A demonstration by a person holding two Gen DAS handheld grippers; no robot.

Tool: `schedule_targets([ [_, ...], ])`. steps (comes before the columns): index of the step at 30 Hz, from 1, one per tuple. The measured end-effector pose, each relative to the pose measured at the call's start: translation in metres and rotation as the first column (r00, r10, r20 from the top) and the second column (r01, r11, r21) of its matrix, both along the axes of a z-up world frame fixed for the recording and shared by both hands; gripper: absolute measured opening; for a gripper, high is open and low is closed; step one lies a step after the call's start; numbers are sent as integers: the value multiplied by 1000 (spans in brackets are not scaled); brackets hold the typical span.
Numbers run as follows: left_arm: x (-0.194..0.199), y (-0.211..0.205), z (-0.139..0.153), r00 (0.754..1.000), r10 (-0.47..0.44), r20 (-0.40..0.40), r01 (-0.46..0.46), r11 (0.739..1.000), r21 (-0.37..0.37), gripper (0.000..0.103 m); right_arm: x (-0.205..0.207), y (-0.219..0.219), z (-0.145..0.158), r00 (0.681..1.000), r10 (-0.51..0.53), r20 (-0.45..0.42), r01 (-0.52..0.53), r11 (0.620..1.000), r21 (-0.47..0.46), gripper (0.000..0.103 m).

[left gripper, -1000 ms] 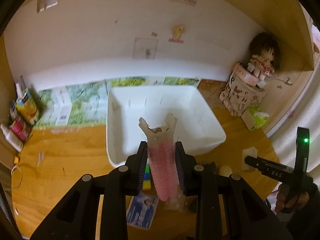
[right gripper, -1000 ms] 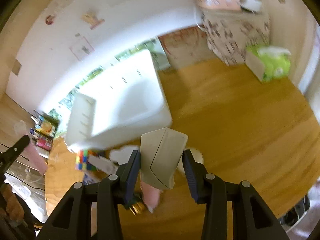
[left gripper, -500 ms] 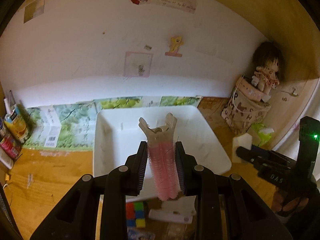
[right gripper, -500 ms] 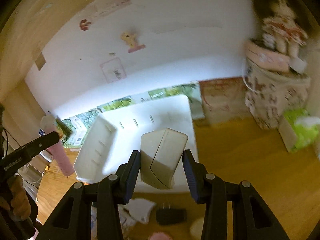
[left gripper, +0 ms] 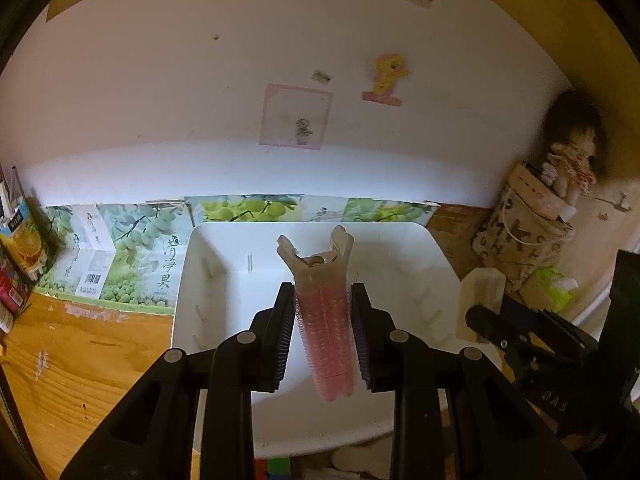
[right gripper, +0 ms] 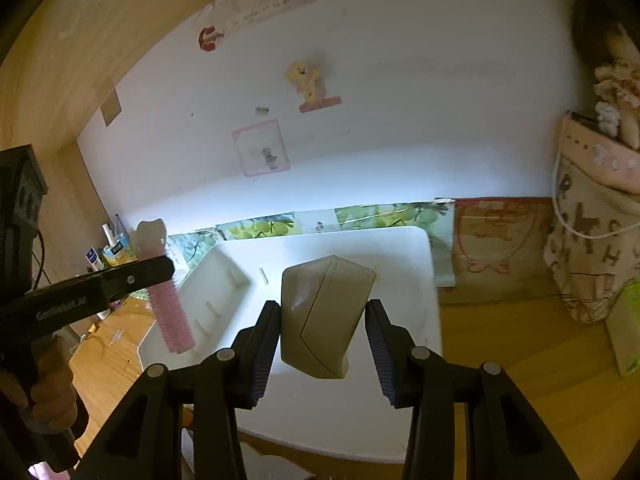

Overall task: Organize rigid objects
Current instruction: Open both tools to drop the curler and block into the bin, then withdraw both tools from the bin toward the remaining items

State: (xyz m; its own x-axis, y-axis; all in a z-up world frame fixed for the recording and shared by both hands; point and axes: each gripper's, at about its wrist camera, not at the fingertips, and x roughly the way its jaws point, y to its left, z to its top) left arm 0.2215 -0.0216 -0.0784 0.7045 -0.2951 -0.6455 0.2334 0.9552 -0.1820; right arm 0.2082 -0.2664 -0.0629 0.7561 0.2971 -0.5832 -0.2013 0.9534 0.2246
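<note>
Left wrist view: the left hand-held gripper [left gripper: 323, 336] is clamped on a pink hair roller clip [left gripper: 326, 332], its pads pressing the bristled pink barrel from both sides, with the beige clip handles splayed upward past the fingertips. The clip hangs above the white plastic bin [left gripper: 208, 264], which sits on the wooden desk [left gripper: 80, 360]. Low in this view, at the bin's near rim, a piece of a coloured cube puzzle [left gripper: 276, 468] shows. To the right, the right hand-held gripper [left gripper: 480, 320] reaches in at the bin's right edge, carrying a beige object. Behind the bin, green grape-print cartons [left gripper: 132, 252] stand against the white wall [left gripper: 240, 80]. At far right a printed fabric bag [left gripper: 520, 248] holds a doll [left gripper: 572, 152] on top, with a green tissue pack [left gripper: 554, 284] beside it.

In the right wrist view, the right hand-held gripper [right gripper: 322, 338] holds a beige angular plastic case [right gripper: 320, 312] between its fingers. The left pad is against the case; a thin gap seems to show at the right pad, so I cannot tell how firm the hold is. The case is above the bin's [right gripper: 400, 248] interior. On the left, a hand [right gripper: 48, 392] carries the left hand-held gripper [right gripper: 160, 270] with the roller clip [right gripper: 168, 308] over the bin's left wall.
</note>
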Motion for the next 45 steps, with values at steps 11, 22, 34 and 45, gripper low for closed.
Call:
schedule_targets([
  [11,14,2,-9,999,38,-9,-38,999,-8,42,8,6,-8,1000,14,8,-14,1000,-14,45],
  [22,1,16,10,990,114,78,-113,993,-19,77,-1,10,4,998,16,66,-16,1000,-8,74],
  [34,-38,27,40,984,101,143,-99,995,-22,77,-35,19,36,987,-11,159,16,999,-28,81],
  [45,-99,45,56,988,53,142,-46,998,-52,80,-101,39,59,974,-74,215,84,996,-38,84],
])
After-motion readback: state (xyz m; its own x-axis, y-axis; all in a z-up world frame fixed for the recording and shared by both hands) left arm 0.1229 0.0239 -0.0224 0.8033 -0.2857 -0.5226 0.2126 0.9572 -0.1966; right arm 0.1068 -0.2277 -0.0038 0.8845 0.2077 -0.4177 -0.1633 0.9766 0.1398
